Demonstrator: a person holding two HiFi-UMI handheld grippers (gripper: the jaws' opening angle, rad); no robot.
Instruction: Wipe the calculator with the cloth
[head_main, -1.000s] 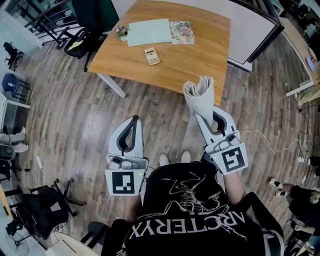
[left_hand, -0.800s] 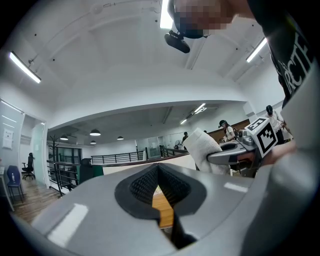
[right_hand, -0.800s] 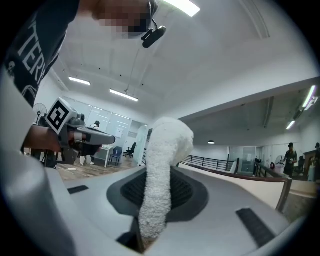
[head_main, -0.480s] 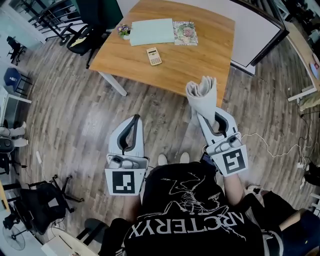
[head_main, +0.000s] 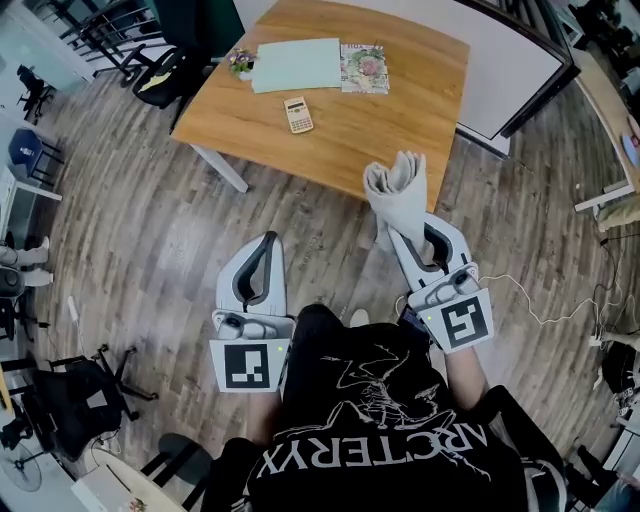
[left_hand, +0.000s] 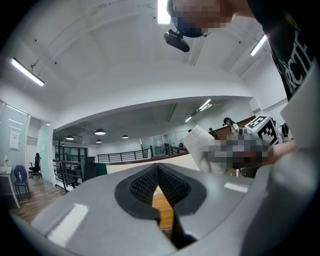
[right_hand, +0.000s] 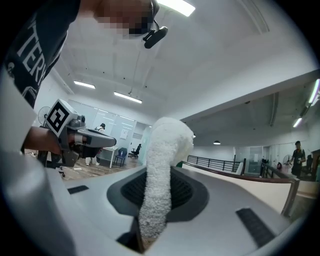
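A small beige calculator (head_main: 298, 114) lies on the wooden table (head_main: 400, 110), far ahead of both grippers. My right gripper (head_main: 408, 232) is shut on a white cloth (head_main: 398, 188), which sticks up out of the jaws just short of the table's near edge. In the right gripper view the fluffy cloth (right_hand: 162, 165) rises between the dark pads of that gripper (right_hand: 156, 202). My left gripper (head_main: 266, 243) hangs over the floor, shut with nothing in it. Its pads (left_hand: 145, 182) meet at the tip of the left gripper (left_hand: 159, 169).
A pale green sheet (head_main: 298, 64), a floral booklet (head_main: 364, 67) and a small flower pot (head_main: 240, 63) lie at the table's far side. Office chairs (head_main: 170, 70) stand at the left. A white board (head_main: 515, 60) lies right of the table, a cable (head_main: 540, 300) on the wooden floor.
Both grippers keep their pose and the cloth stays clamped. The table and calculator have shifted slightly in the view and the person's feet have moved.
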